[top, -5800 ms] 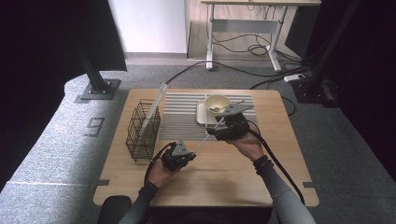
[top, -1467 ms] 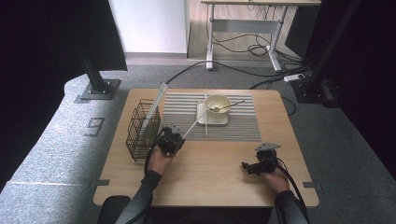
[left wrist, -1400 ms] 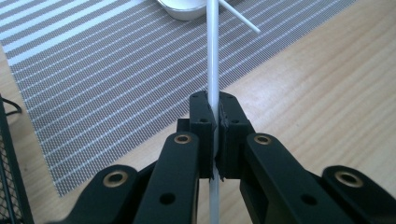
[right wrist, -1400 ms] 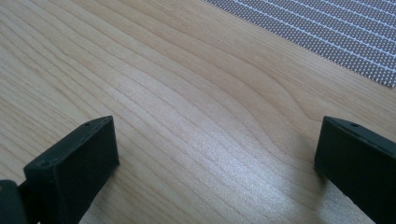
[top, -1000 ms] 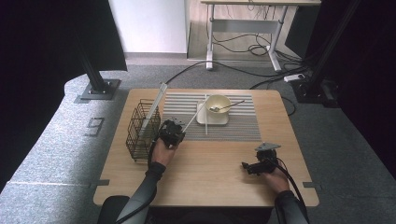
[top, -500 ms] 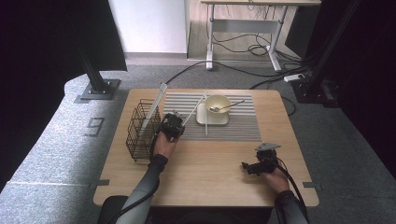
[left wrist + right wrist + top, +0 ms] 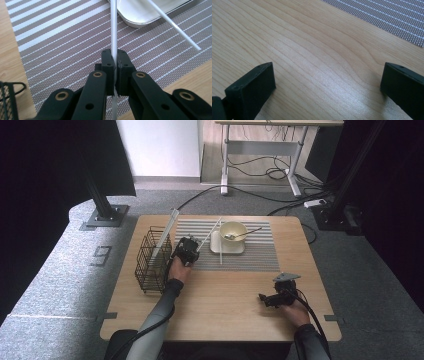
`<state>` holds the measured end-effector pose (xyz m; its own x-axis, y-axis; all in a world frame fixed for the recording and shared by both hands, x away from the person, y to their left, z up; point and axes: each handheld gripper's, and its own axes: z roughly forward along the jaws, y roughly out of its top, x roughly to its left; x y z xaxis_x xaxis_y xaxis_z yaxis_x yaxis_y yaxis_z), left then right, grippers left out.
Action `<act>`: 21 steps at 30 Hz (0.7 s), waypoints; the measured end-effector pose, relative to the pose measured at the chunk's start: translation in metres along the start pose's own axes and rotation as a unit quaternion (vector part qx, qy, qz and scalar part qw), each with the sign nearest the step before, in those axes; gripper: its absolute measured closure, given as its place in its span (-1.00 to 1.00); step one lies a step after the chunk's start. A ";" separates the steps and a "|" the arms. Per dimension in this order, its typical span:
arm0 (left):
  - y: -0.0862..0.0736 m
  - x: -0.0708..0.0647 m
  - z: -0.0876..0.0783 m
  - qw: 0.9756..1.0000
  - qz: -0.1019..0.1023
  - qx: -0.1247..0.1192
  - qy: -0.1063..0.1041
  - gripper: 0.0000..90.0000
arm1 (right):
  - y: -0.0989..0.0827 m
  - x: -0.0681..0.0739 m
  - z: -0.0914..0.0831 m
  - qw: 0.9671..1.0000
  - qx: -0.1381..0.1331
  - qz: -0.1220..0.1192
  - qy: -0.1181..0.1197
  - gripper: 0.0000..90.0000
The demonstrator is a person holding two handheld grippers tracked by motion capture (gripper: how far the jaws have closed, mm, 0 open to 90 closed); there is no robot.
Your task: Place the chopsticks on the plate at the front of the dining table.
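Nearest the person, the right claw (image 7: 264,298) rests low over bare pale wood at the front right of the worktop (image 7: 225,315), its jaws spread wide with nothing between them.

Farther in, the left claw (image 7: 114,58) is pinched tight on a thin white plastic chopstick (image 7: 113,27), gripped low on its length so that most of the stick juts forward over the brown-and-white striped placemat (image 7: 62,47). I judge the stick light, stiff and smooth; held this near one end it could swivel or slip between the pads, and a hold closer to its middle would steady it. A second white chopstick (image 7: 175,27) lies slanted across the white rectangular tray (image 7: 145,12).

Just left of the hand stands the black wire basket (image 7: 152,259), a likely snag for the long stick. Beyond, a cream bowl (image 7: 233,231) with a spoon sits on the tray. Open room lies over the placemat and the bare front wood.
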<state>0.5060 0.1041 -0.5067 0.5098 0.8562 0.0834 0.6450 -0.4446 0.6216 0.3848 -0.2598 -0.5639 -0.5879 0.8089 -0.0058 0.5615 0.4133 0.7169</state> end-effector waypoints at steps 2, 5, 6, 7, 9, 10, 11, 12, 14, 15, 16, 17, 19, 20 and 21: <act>0.001 0.000 0.004 1.000 0.001 0.004 -0.001 0.91 | 0.000 0.000 0.000 1.000 0.000 0.000 0.000 -1.00; 0.003 -0.001 0.012 1.000 0.002 0.010 0.000 0.91 | 0.000 0.000 0.000 1.000 0.000 0.000 0.000 -1.00; 0.003 -0.001 0.015 1.000 0.004 0.013 0.000 0.91 | 0.000 0.000 0.000 1.000 0.000 0.000 0.000 -1.00; 0.004 -0.001 0.018 1.000 0.005 0.016 0.001 0.91 | 0.000 0.000 0.000 1.000 0.000 0.000 0.000 -1.00; 0.005 -0.001 0.022 1.000 0.006 0.020 0.001 0.91 | 0.000 0.000 0.000 1.000 0.000 0.000 0.000 -1.00; 0.006 -0.002 0.025 1.000 0.008 0.023 0.001 0.91 | 0.000 0.000 0.000 1.000 0.000 0.000 0.000 -1.00; 0.007 -0.002 0.027 1.000 0.009 0.025 0.002 0.91 | 0.000 0.000 0.000 1.000 0.000 0.000 0.000 -1.00; 0.007 -0.002 0.028 1.000 0.008 0.026 0.002 0.91 | 0.000 0.000 0.000 1.000 0.000 0.000 0.000 -1.00; 0.008 -0.003 0.032 0.999 0.009 0.030 0.003 0.91 | 0.000 0.000 0.000 1.000 0.000 0.000 0.000 -1.00; 0.009 -0.003 0.034 0.999 0.009 0.032 0.004 0.91 | 0.000 0.000 0.000 1.000 0.000 0.000 0.000 -1.00; 0.009 -0.003 0.035 0.999 0.010 0.033 0.003 0.91 | 0.000 0.000 0.000 1.000 0.000 0.000 0.000 -1.00; 0.009 -0.004 0.036 0.999 0.010 0.033 0.003 0.91 | 0.000 0.000 0.000 1.000 0.000 0.000 0.000 -1.00; 0.010 -0.005 0.039 0.999 0.011 0.035 0.001 0.91 | 0.000 0.000 0.000 1.000 0.000 0.000 0.000 -1.00; 0.010 -0.006 0.040 0.999 0.012 0.035 0.001 0.91 | 0.000 0.000 0.000 1.000 0.000 0.000 0.000 -1.00; 0.011 -0.006 0.041 0.999 0.013 0.035 0.000 0.91 | 0.000 0.000 0.000 1.000 0.000 0.000 0.000 -1.00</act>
<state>0.5328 0.0832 -0.5322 0.5268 0.8443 0.0987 0.6701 -0.4839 0.5629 0.3848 -0.2598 -0.5639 -0.5883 0.8086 -0.0055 0.5613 0.4132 0.7170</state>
